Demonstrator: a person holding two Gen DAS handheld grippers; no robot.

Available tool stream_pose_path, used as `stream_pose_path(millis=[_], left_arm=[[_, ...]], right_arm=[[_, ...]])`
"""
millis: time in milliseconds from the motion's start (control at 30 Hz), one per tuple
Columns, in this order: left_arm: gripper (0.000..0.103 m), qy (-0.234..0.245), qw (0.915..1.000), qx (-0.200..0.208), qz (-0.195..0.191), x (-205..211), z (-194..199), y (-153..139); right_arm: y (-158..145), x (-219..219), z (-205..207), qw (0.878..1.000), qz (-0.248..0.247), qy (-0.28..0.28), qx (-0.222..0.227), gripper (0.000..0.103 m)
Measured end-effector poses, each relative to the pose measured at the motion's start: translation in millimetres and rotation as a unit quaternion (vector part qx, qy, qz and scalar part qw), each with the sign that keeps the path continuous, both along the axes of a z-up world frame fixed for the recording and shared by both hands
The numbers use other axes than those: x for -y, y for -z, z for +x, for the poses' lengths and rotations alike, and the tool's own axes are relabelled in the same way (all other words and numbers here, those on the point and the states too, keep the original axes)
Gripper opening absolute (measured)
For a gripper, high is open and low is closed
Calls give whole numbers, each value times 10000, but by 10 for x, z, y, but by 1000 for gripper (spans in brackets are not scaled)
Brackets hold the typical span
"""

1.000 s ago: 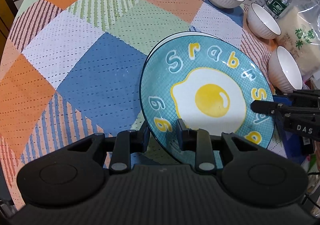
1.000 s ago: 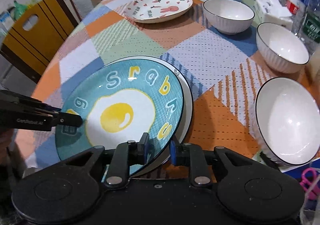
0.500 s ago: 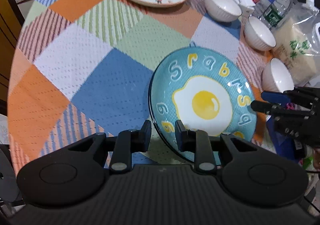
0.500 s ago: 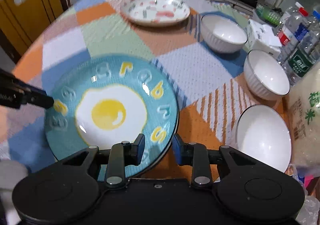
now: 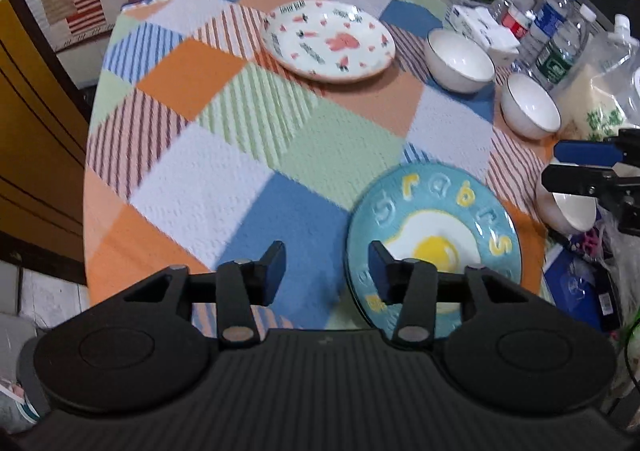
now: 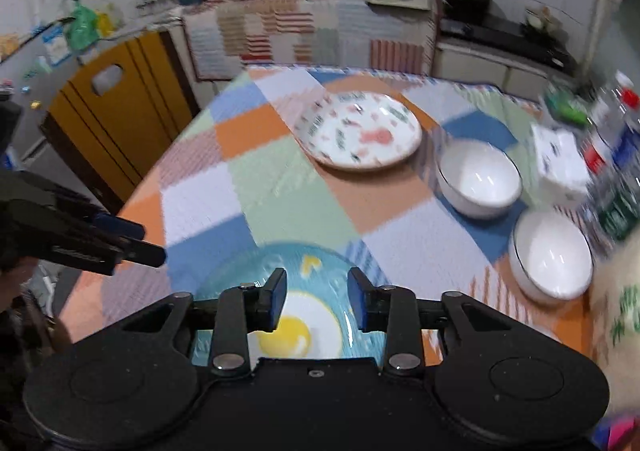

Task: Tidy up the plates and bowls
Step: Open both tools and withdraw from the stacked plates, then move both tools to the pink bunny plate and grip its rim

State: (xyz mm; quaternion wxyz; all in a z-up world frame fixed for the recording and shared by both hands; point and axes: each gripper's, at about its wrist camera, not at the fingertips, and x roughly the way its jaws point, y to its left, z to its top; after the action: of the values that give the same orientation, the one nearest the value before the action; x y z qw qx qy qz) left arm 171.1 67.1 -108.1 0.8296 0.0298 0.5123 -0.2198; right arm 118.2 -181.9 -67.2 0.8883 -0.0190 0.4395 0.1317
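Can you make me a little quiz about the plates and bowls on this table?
1. True or false: the left gripper is squeezing the blue egg plate.
2. What picture is on the white plate at the far side: A a pink bunny, B a fish, C a star?
3. Which white bowl is nearest the white plate?

Key: 1 false, both grippers' jaws are opening and hold nothing. 2 A. 3 the far bowl, beside the tissue box.

We log a home kitchen: counter [image 6: 492, 63], stove [image 6: 504, 33], tablecloth [image 5: 240, 155], bottles [image 5: 560, 47].
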Motion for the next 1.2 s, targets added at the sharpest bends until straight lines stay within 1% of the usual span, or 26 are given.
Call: stream_pose_path(millis=[33,100,133,167,200,233,300,367,400,467,500,533,567,600,633,667,700,733,800,833,900,967,1000,1067,1133,1200], left_arm=[[50,-11,10000,73,-1,-14,50,-33],[50,-213,9991,368,61,-37,174,-105],[59,-341,9982,489,97,-44,227,-127],[67,-458,9973,568,102,-54,284,-137],[80,-568,9962,647,118,-65,345,-138],[83,-674,9946,773,167,-71,412,-136],[84,-737,9923,934,332,-62,536,-130],[87,-752,9914,951,493,-35,699,-107],[90,-757,9914,947,499,-32,768,-98],[91,-735,9917,945,471,-8,934,-65],[95,-656,9927,902,453,15,1013,-35],[96,-566,9941,823,426,40,1108,6],[96,-524,9950,776,352,53,1212,52],[96,-569,9950,786,243,58,1285,96],[96,-662,9945,808,64,48,1383,148],[96,-728,9941,798,-90,49,1467,202],[96,-778,9940,747,-198,61,1541,260],[96,-842,9938,673,-286,68,1641,324],[94,-977,9924,708,-243,113,1811,436],[94,-980,9922,727,-270,134,1871,478],[92,-976,9920,654,-458,174,2012,592],[92,-997,9917,699,-419,249,2121,693],[92,-994,9912,812,-331,304,2157,734],[92,-1002,9899,970,-266,386,2226,815],[92,-1051,9902,865,-313,443,2323,922],[92,-1147,9903,690,-378,455,2400,1013]], right_arm=[[-30,-7,47,9999,41,-88,93,51],[-95,-40,126,9984,72,-277,482,69],[-117,-59,170,9967,68,-324,740,71],[-125,-75,214,9952,86,-369,902,71],[-130,-87,288,9944,120,-408,965,71],[-122,-97,365,9940,176,-437,989,72],[-82,-104,552,9936,288,-432,1004,74],[-25,-110,764,9942,340,-381,942,76],[17,-98,881,9947,378,-332,900,76],[112,-40,1093,9960,503,-179,716,76],[178,-8,1225,9972,545,-168,488,76],[259,35,1402,9980,574,-200,172,76],[330,96,1531,9978,657,-95,-16,75],[401,178,1661,9967,787,115,-156,75],[494,270,1793,9940,969,320,-389,75],[600,352,1919,9897,1177,441,-686,70],[687,412,2004,9863,1314,562,-822,68],[759,456,2053,9843,1365,728,-849,68],[897,496,2117,9814,1396,929,-933,68],[960,510,2130,9796,1468,1012,-923,68],[1076,541,2161,9746,1662,1202,-903,68],[1199,545,2192,9685,1860,1390,-903,68],[1246,542,2211,9680,1862,1439,-875,63],[1310,462,2219,9726,1749,1393,-640,63],[1348,393,2227,9742,1659,1427,-553,63],[1342,400,2199,9732,1706,1453,-512,63]])
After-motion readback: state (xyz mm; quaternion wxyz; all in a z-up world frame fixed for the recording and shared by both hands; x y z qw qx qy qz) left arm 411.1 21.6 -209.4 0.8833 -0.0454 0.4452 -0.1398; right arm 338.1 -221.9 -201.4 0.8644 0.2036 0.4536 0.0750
